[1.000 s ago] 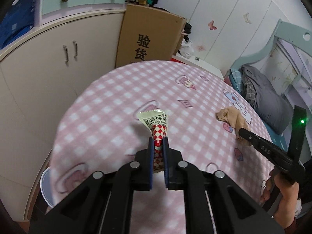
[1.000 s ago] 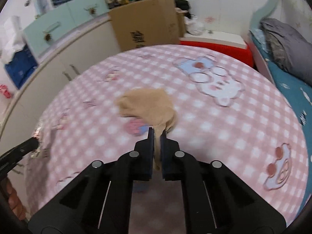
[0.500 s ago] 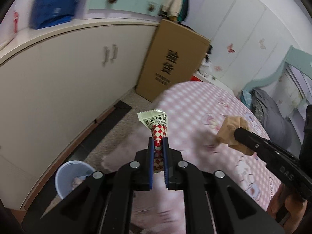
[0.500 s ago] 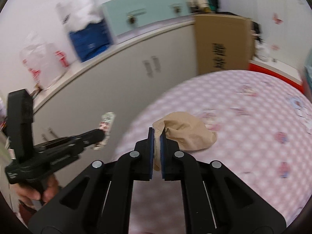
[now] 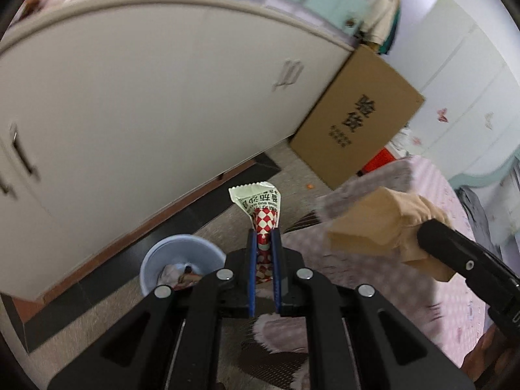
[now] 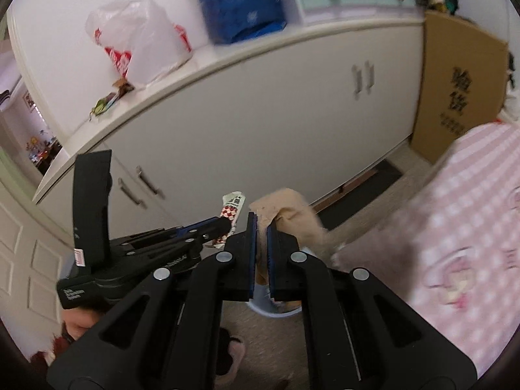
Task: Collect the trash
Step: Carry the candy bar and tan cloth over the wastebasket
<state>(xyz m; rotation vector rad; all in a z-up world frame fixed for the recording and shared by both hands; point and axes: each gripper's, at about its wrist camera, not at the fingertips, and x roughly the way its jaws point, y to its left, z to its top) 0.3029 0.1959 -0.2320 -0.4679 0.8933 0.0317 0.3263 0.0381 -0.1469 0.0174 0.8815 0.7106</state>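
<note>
The left gripper [image 5: 263,237] points down toward the floor, its blue pads pinching a red-checked snack wrapper [image 5: 261,208] held in the air just above and right of the pale blue trash bin [image 5: 182,253]. The right gripper [image 6: 261,227] angles in from the right of the bin, its fingers clamped on a crumpled tan cloth [image 6: 292,214], beside the pink checked tablecloth [image 6: 455,227].
</note>
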